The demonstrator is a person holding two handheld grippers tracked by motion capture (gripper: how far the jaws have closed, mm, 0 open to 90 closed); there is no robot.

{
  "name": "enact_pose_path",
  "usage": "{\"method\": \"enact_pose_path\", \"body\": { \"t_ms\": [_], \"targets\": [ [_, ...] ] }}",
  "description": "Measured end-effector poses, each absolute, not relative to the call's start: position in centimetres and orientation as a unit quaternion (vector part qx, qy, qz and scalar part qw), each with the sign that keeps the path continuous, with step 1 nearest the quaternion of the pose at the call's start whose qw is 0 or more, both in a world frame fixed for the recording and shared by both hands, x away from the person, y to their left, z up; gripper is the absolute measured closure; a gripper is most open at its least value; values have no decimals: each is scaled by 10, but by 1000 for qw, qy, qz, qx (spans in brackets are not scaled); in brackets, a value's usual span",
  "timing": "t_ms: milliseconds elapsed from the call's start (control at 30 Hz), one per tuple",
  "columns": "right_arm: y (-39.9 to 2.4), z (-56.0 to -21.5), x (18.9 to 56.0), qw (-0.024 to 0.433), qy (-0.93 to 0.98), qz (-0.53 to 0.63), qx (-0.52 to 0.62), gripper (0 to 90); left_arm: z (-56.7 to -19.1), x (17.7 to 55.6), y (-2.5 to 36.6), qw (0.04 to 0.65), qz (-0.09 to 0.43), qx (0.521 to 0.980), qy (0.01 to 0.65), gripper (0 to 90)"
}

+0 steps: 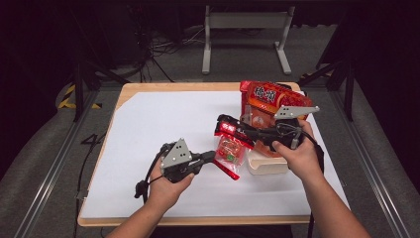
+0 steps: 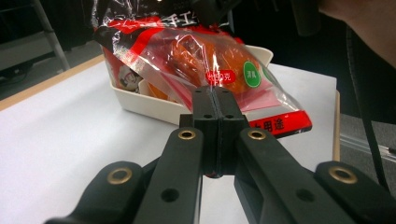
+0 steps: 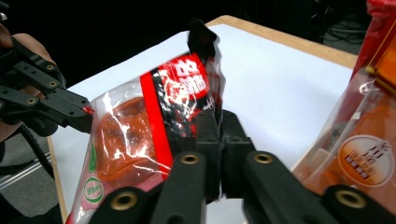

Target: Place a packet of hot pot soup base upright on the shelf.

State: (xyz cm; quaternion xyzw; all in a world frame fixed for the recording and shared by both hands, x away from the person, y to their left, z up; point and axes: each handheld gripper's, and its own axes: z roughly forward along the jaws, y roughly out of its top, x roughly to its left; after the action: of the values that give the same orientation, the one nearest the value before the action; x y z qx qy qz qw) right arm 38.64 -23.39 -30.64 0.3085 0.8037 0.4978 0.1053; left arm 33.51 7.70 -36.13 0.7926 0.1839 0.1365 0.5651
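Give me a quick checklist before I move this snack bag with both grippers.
1. Left gripper clamped on the snack bag at its lower edge: ok.
2. Right gripper clamped on the bag's top edge: ok.
3. Bag lifted off the white table: cannot tell.
4. Bag clear of the cream tray: cannot tell; they overlap in the high view.
5. Large orange bag standing in the tray: ok.

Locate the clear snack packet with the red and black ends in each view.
High view: snack packet at centre, stretched between both grippers.
Left gripper view: upper centre, its edge pinched in the shut jaws.
Right gripper view: left of centre, clamped at its black end.
Shared landmark: the white table sheet.
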Motion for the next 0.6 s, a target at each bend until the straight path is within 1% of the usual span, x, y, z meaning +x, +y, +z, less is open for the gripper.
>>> {"method": "enact_pose_path", "body": {
  "t_ms": [133,200,367,433,500,533,600],
  "targets": [
    [-235,-303,384,119,800,507,299,900,-364,337,75,560,133,797,185,885],
    [-237,-299,383,122,794,521,291,900,-366,339,74,557,133,797,190,845],
    [-239,-289,377,127,794,538,253,900,-373,344,74,555,124,798,200,819],
    [-237,-286,374,136,800,537,232,900,-374,346,74,554,122,798,205,784],
    [-237,-284,373,144,804,534,219,900,-375,347,74,554,122,797,207,782],
    [-237,-283,373,149,806,532,212,900,-375,348,74,554,124,797,209,771],
    [-239,-282,374,164,810,523,207,900,-376,349,74,556,127,793,213,711]
  ]
}}
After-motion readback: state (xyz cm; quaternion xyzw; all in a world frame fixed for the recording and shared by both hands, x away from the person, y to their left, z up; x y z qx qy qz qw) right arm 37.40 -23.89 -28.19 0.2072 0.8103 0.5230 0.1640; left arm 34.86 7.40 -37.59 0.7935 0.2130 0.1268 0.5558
